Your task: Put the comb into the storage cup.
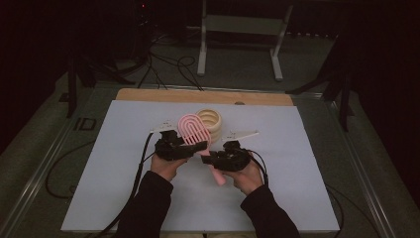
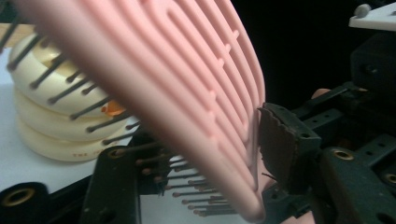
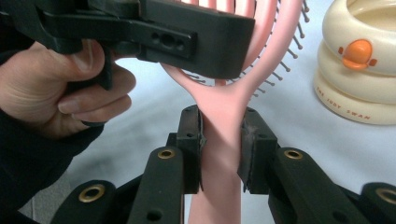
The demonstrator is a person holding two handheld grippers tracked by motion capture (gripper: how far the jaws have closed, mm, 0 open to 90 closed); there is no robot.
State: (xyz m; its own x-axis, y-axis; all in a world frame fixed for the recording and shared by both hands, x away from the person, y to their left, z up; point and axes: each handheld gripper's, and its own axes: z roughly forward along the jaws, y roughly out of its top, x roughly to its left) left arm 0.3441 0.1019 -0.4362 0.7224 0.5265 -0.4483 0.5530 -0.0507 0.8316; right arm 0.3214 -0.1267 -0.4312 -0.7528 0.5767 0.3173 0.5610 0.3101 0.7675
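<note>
We hold the pink hairbrush [image 1: 193, 133] above the counter [image 1: 124, 163], just in front of the cream ringed container [image 1: 210, 119]. Our right gripper [image 3: 222, 144] clamps its handle; our left gripper [image 2: 205, 154] is closed across its slotted head, bristles toward one jaw.

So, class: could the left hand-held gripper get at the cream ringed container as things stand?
Probably not: the left hand-held gripper has the pink brush head between its jaws, in front of the cream ringed container.

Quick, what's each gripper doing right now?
Left gripper: fingers around the pink hairbrush head; a firm grip cannot be told.
Right gripper: closed on the brush handle.
</note>
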